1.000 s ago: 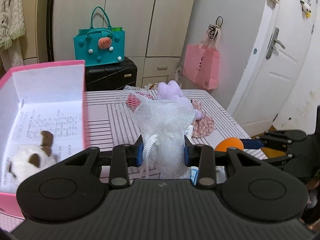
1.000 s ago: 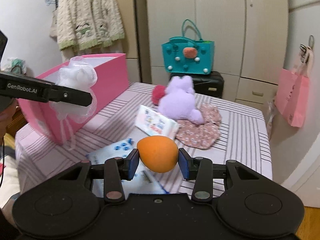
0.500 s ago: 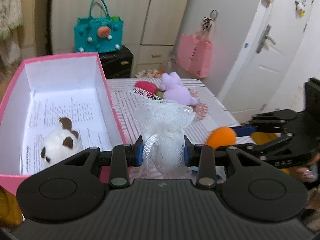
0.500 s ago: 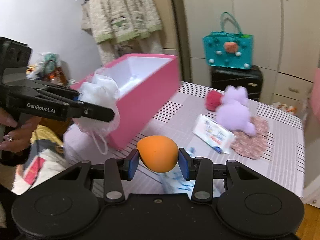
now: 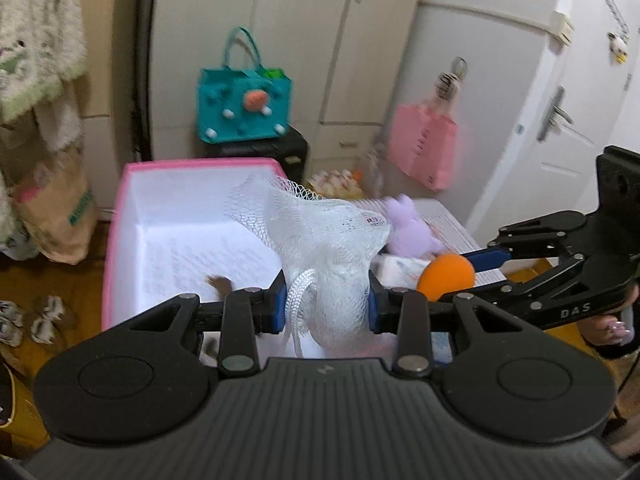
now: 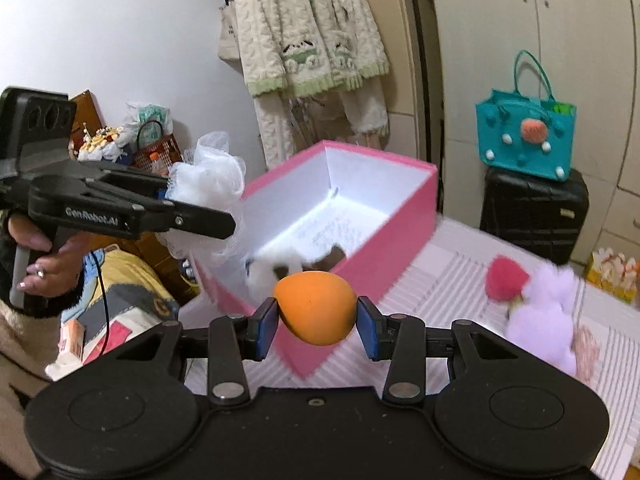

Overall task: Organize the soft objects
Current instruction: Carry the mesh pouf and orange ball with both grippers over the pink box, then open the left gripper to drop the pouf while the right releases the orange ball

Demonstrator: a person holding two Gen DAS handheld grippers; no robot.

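Note:
My left gripper (image 5: 326, 306) is shut on a white mesh bath pouf (image 5: 332, 248), held in the air over the near end of the open pink box (image 5: 116, 216). In the right wrist view the same pouf (image 6: 208, 184) hangs left of the pink box (image 6: 404, 216). An orange egg-shaped sponge (image 6: 316, 307) sits squeezed between the blue pads of my right gripper (image 6: 317, 326), just in front of the box's near corner. That sponge (image 5: 446, 276) shows at the right in the left wrist view. A white and brown plush (image 6: 276, 270) lies inside the box.
On the striped table (image 6: 460, 280) lie a lilac plush bunny (image 6: 548, 320) and a red plush ball (image 6: 506, 280). A teal bag (image 6: 528, 140) stands on a black suitcase (image 6: 532, 216) behind. A pink paper bag (image 5: 424, 152) hangs by the door. Shoes (image 5: 28, 320) sit on the floor at left.
Both grippers have risen and swung left toward the pink box, each keeping its load. The box's inside now fills more of both views.

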